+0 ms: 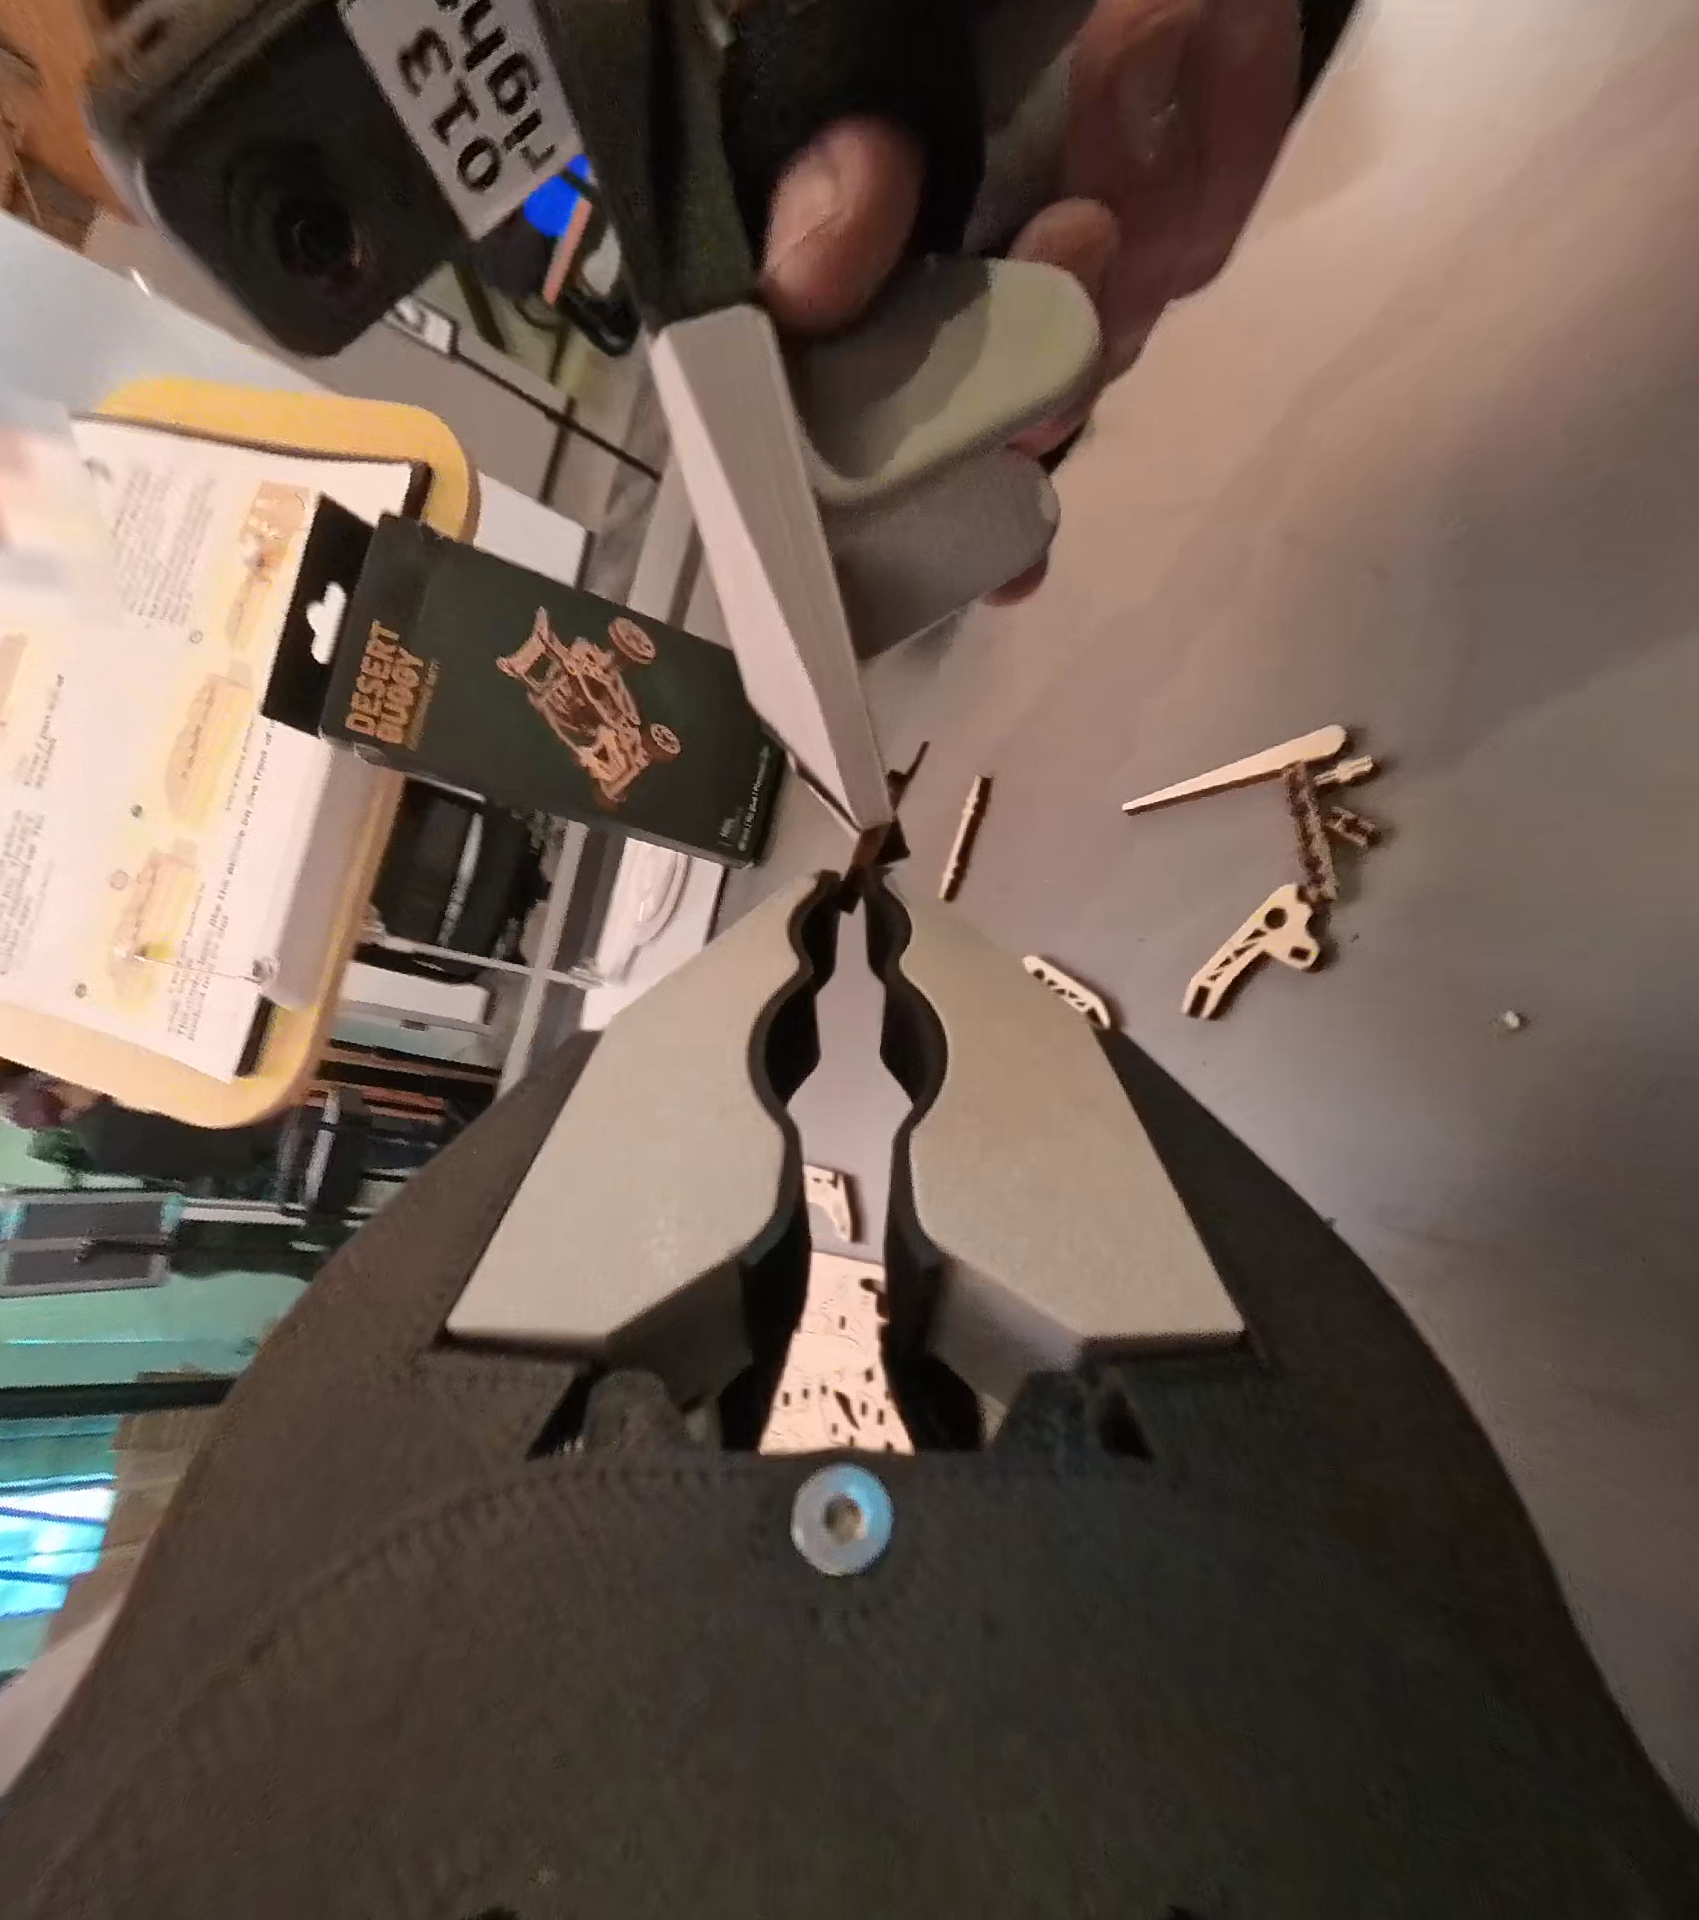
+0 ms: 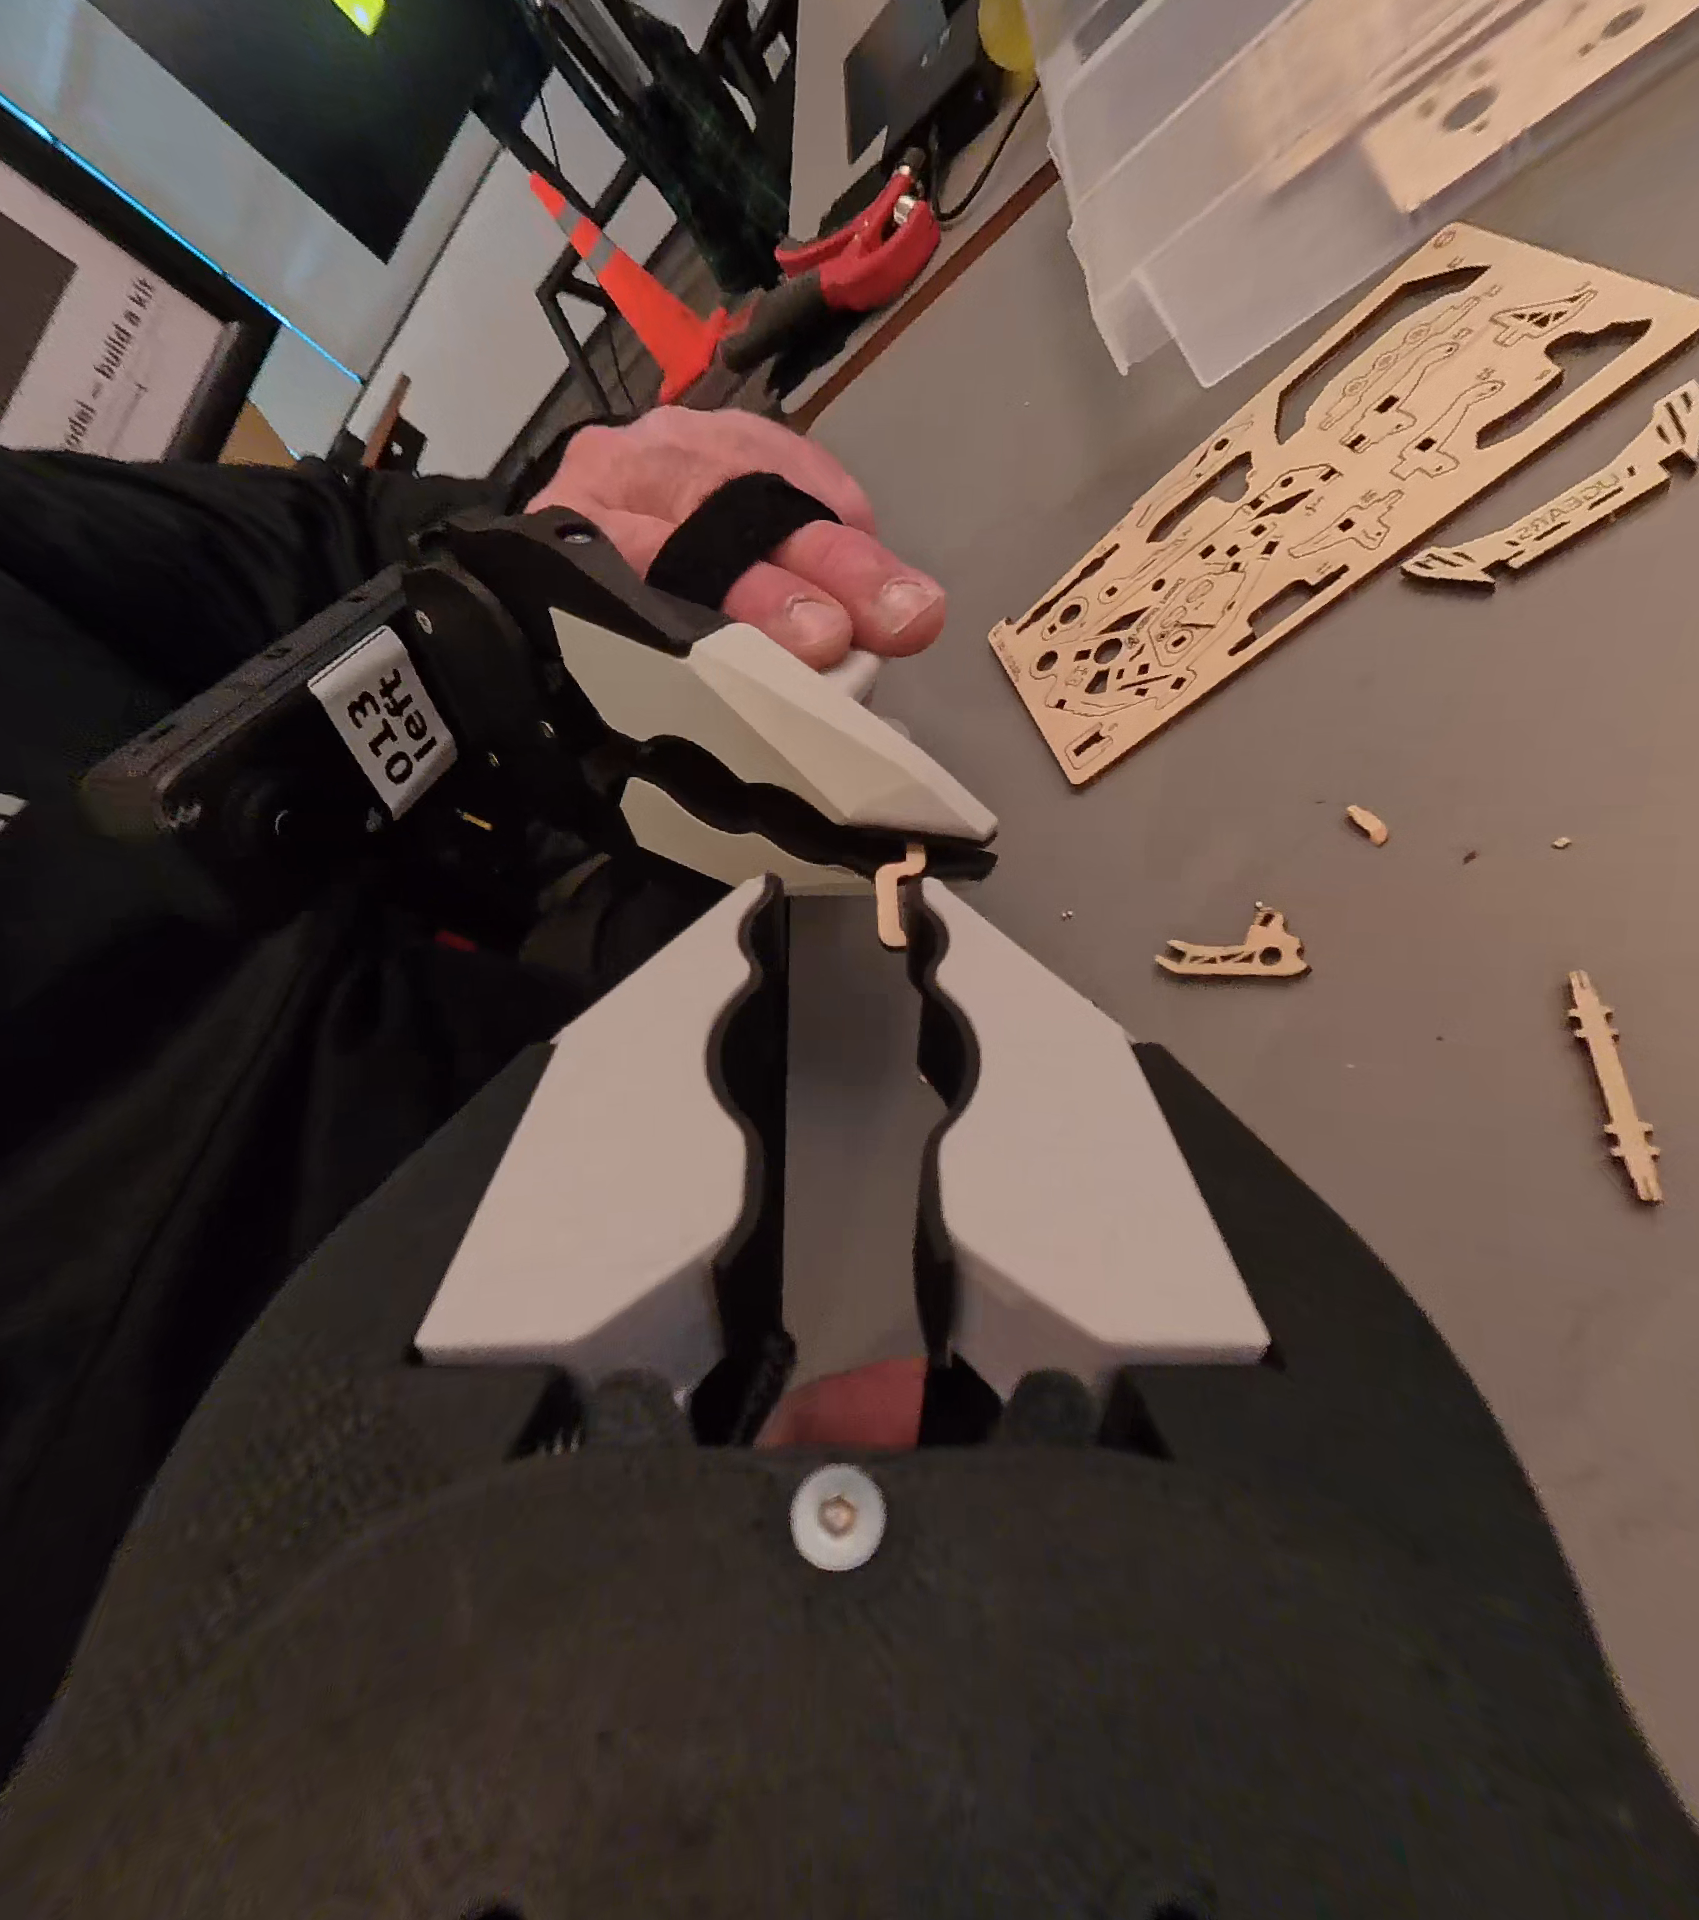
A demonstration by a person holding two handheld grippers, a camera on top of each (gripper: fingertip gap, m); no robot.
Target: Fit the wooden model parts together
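Observation:
My left gripper (image 1: pixel 855 888) is shut on a small hooked wooden part (image 1: pixel 878 847) and holds it above the grey table (image 1: pixel 1447 1247). The right wrist view shows the same grip: the left gripper (image 2: pixel 970 847) pinches the top of the pale hooked part (image 2: pixel 895 906), which hangs down from its tips. My right gripper (image 2: pixel 845 920) is open. The part's lower end sits just inside its right fingertip (image 2: pixel 938 935), and the left pad stands clear of it. In the left wrist view the right gripper (image 1: pixel 871 816) comes down from above, tip to tip with the left one.
A punched wooden sheet (image 2: pixel 1344 499) and a clear plastic tray (image 2: pixel 1292 156) lie at the back right. Loose wooden parts (image 2: pixel 1234 951) (image 2: pixel 1614 1086) (image 1: pixel 1260 945) (image 1: pixel 1240 774) are scattered on the table. A dark kit box (image 1: pixel 533 707) and an instruction booklet (image 1: pixel 128 779) are to the left. Left and right tips are no more than a few centimetres apart.

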